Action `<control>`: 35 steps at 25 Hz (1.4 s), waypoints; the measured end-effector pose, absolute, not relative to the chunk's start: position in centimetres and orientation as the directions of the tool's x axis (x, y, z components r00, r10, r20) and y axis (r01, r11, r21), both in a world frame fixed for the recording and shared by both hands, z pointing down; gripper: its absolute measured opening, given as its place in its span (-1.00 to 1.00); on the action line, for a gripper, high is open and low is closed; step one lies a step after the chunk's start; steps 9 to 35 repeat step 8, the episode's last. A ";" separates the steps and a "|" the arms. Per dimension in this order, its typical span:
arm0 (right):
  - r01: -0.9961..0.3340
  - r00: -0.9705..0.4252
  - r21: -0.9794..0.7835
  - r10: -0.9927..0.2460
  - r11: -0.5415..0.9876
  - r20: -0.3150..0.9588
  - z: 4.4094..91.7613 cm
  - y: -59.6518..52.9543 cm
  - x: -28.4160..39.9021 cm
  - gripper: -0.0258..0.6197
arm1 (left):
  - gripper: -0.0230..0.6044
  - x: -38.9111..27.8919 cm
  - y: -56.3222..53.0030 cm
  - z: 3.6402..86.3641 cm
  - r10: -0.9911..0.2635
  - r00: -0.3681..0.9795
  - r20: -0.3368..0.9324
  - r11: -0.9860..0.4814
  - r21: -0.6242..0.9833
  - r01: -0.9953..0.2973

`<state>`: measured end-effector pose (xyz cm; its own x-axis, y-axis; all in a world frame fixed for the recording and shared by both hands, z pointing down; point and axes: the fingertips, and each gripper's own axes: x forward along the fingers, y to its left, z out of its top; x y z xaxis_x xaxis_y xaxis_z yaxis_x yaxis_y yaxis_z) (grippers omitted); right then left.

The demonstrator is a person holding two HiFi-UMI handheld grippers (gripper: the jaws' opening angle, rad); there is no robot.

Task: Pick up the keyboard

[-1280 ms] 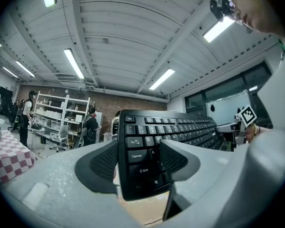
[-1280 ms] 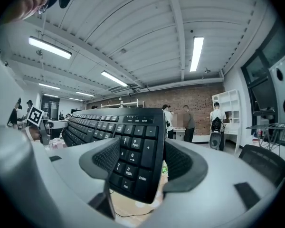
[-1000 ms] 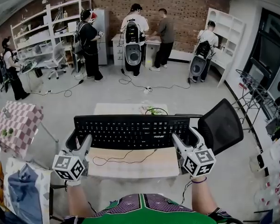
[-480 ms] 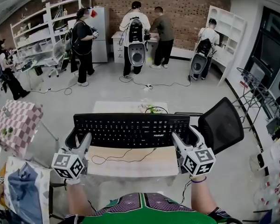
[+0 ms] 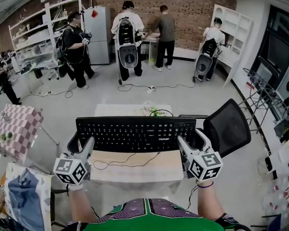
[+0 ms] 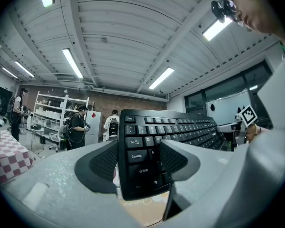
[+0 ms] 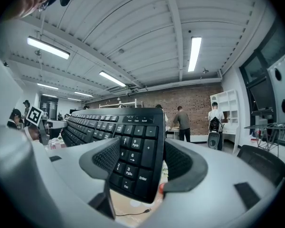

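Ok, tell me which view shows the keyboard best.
The head view: the keyboard shows whole. The left gripper view shows only its Caps Lock end, clamped by the left hand-held gripper; the right gripper view only its number-pad end, in the right hand-held gripper.

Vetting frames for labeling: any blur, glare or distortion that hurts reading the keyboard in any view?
Head view: barrel distortion bends the room edges, keyboard sharp. Left gripper view: fisheye with black corners, ceiling lights blown out, key legends readable. Right gripper view: same fisheye, keys legible.
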<state>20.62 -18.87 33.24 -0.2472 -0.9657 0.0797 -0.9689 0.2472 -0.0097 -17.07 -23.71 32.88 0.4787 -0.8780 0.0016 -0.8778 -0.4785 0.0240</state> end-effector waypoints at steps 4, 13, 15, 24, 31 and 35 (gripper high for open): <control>-0.968 -0.250 -0.014 -0.965 0.250 0.080 33.2 -18.8 20.6 -0.06 | -0.06 -17.1 -23.6 32.7 -0.879 0.477 0.003 -0.477 0.021 -0.879; -0.968 -0.252 -0.014 -0.964 0.251 0.085 33.3 -19.0 20.1 -0.06 | -0.06 -17.6 -23.7 32.8 -0.880 0.475 0.008 -0.474 0.023 -0.880; -0.968 -0.252 -0.014 -0.964 0.251 0.085 33.3 -19.0 20.1 -0.06 | -0.06 -17.6 -23.7 32.8 -0.880 0.475 0.008 -0.474 0.023 -0.880; -0.968 -0.252 -0.014 -0.964 0.251 0.085 33.3 -19.0 20.1 -0.06 | -0.06 -17.6 -23.7 32.8 -0.880 0.475 0.008 -0.474 0.023 -0.880; -0.968 -0.252 -0.014 -0.964 0.251 0.085 33.3 -19.0 20.1 -0.06 | -0.06 -17.6 -23.7 32.8 -0.880 0.475 0.008 -0.474 0.023 -0.880; -0.968 -0.252 -0.014 -0.964 0.251 0.085 33.3 -19.0 20.1 -0.06 | -0.06 -17.6 -23.7 32.8 -0.880 0.475 0.008 -0.474 0.023 -0.880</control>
